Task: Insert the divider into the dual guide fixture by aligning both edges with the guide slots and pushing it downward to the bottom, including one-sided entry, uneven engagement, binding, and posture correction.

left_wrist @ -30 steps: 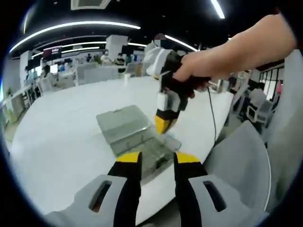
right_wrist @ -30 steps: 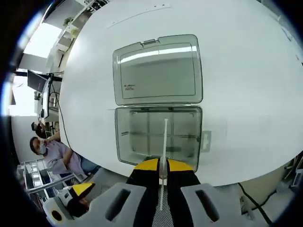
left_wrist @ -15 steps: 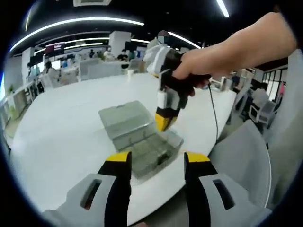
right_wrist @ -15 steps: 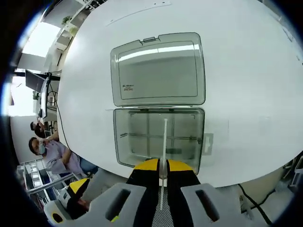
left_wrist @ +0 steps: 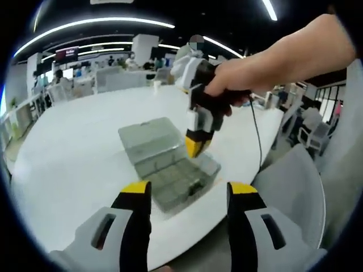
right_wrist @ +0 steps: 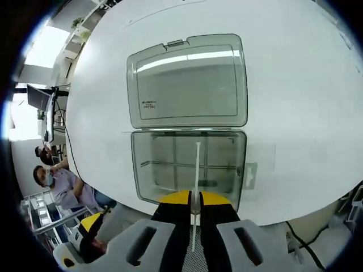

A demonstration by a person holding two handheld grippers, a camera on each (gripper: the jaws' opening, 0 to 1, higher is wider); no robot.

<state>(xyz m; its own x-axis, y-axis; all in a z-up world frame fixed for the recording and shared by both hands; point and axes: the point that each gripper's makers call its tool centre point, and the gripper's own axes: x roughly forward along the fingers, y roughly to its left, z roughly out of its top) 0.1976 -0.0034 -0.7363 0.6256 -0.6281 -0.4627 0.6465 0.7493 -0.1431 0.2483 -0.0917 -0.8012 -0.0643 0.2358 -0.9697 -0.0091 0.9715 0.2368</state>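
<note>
Since a second ago, the left gripper (left_wrist: 187, 195) has spread its fingers wide and holds nothing. The right gripper (right_wrist: 193, 198) fingers are clamped on the thin translucent plastic divider (right_wrist: 196, 170), poised over the open clear plastic compartment box (right_wrist: 187, 175) on the white bench (right_wrist: 295, 85). If one edge enters its slot first, I expect it to bind.

Box (right_wrist: 187, 170): on the surface (right_wrist: 300, 96), near its edge.
Lid (right_wrist: 188, 82): flat behind the box.
Divider (right_wrist: 196, 170): above the box, between the right hand-held gripper (right_wrist: 193, 199) jaws.
Left hand-held gripper (left_wrist: 184, 195): before the box, apart.
</note>
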